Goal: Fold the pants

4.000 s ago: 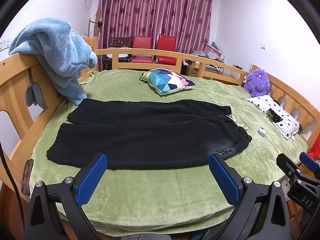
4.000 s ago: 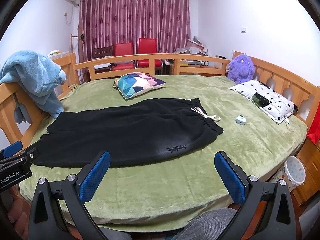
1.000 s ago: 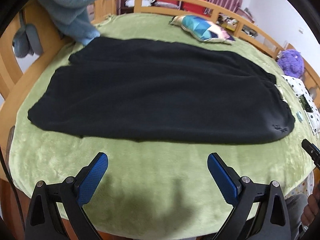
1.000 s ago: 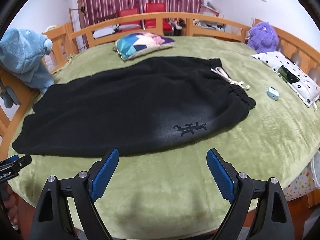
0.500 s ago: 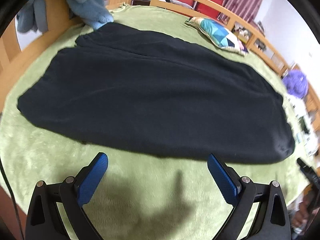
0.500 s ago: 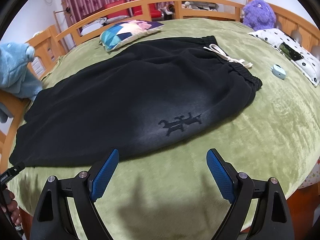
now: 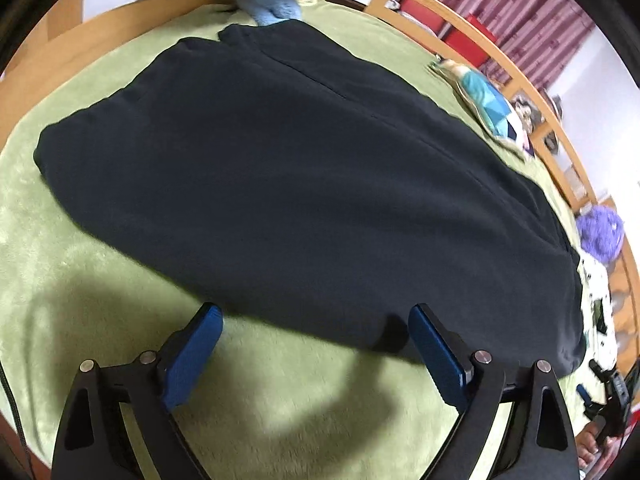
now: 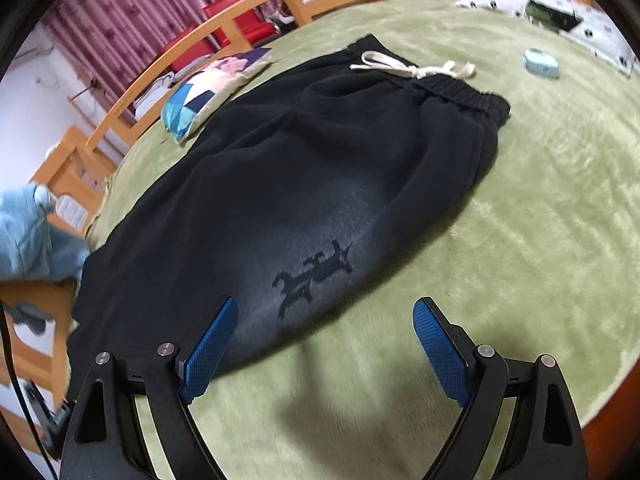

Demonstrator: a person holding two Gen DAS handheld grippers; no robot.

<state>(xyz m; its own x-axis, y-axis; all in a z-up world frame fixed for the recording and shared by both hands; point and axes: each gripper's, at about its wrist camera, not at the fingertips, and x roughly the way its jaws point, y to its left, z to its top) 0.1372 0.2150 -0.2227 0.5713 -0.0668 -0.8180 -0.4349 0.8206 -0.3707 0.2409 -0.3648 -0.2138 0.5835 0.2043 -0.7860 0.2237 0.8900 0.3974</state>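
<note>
Black fleece pants (image 7: 304, 184) lie flat on a green blanket, legs together, cuffs at the left, waistband at the right. In the right wrist view the pants (image 8: 304, 184) show an elastic waistband with a white drawstring (image 8: 416, 68) and a dark emblem (image 8: 312, 276). My left gripper (image 7: 316, 336) is open and empty, low over the near edge of the pant leg. My right gripper (image 8: 324, 328) is open and empty, low over the near edge just below the emblem.
The green blanket (image 8: 520, 240) covers a round bed with a wooden rail (image 7: 480, 32). A patterned pillow (image 8: 216, 88), a small light blue case (image 8: 540, 62), a spotted white cushion (image 8: 520, 4), a purple plush toy (image 7: 600, 232) and a blue towel (image 8: 24, 236) lie around the pants.
Both grippers have moved down and forward, closer to the near edge of the pants. The pants have not moved. Both grippers stay open.
</note>
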